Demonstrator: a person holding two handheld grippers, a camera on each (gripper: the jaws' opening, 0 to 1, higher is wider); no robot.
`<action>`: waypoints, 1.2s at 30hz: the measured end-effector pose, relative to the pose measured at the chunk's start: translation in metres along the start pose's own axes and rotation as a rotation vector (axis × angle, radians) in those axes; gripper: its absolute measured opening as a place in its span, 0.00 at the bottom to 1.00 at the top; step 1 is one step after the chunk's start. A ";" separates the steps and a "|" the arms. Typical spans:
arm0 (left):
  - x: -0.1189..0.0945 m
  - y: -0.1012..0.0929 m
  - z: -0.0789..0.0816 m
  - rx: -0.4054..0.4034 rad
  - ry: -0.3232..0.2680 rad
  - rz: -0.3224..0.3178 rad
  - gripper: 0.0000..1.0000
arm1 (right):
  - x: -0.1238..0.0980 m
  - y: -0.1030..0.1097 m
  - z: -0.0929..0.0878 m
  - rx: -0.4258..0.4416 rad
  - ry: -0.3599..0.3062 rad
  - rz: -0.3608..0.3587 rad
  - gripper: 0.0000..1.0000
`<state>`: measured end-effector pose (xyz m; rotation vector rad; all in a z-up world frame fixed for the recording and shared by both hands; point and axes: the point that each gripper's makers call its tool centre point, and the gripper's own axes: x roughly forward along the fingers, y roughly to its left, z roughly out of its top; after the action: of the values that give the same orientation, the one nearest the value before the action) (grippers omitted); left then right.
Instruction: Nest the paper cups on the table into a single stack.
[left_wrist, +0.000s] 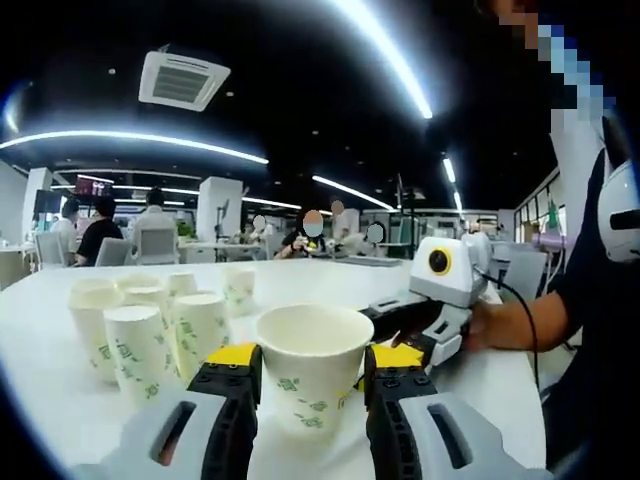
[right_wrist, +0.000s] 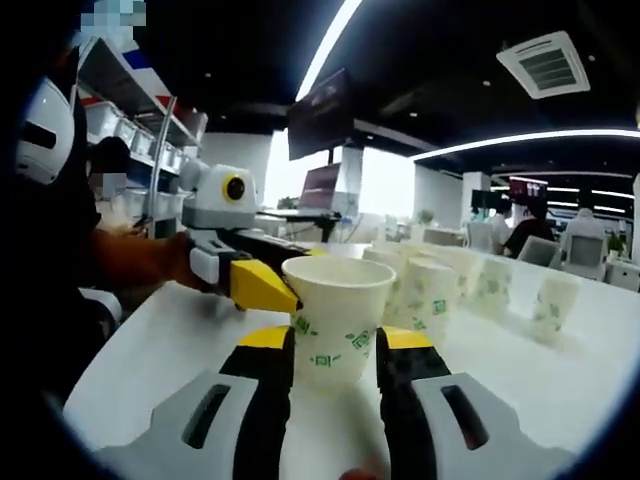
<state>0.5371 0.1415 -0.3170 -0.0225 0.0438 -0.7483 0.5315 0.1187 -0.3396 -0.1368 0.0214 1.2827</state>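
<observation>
Standing upright on the white table (left_wrist: 60, 420), one paper cup (left_wrist: 312, 365) sat between the left gripper (left_wrist: 310, 385) jaws, which flanked its sides; whether they pressed it could not be told. In the right gripper view, the right gripper (right_wrist: 335, 360) likewise bracketed a cup (right_wrist: 337, 320), grip uncertain, with the left gripper's yellow tip just beside its rim. A cluster of cups (left_wrist: 150, 320) stood near, to one side. Bare tabletop lay around. Seated people (left_wrist: 100, 235) occupied tables well beyond.
</observation>
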 end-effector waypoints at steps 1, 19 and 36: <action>0.000 0.000 0.000 0.003 -0.001 0.000 0.43 | 0.000 0.000 -0.001 0.001 0.000 -0.001 0.35; 0.001 -0.004 -0.009 0.004 -0.033 0.004 0.43 | 0.003 0.002 -0.010 -0.015 0.026 -0.007 0.34; -0.003 0.004 -0.010 -0.003 -0.032 0.011 0.47 | 0.003 0.000 -0.009 -0.004 0.021 -0.013 0.34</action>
<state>0.5368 0.1462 -0.3267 -0.0373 0.0141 -0.7372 0.5329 0.1202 -0.3485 -0.1541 0.0360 1.2681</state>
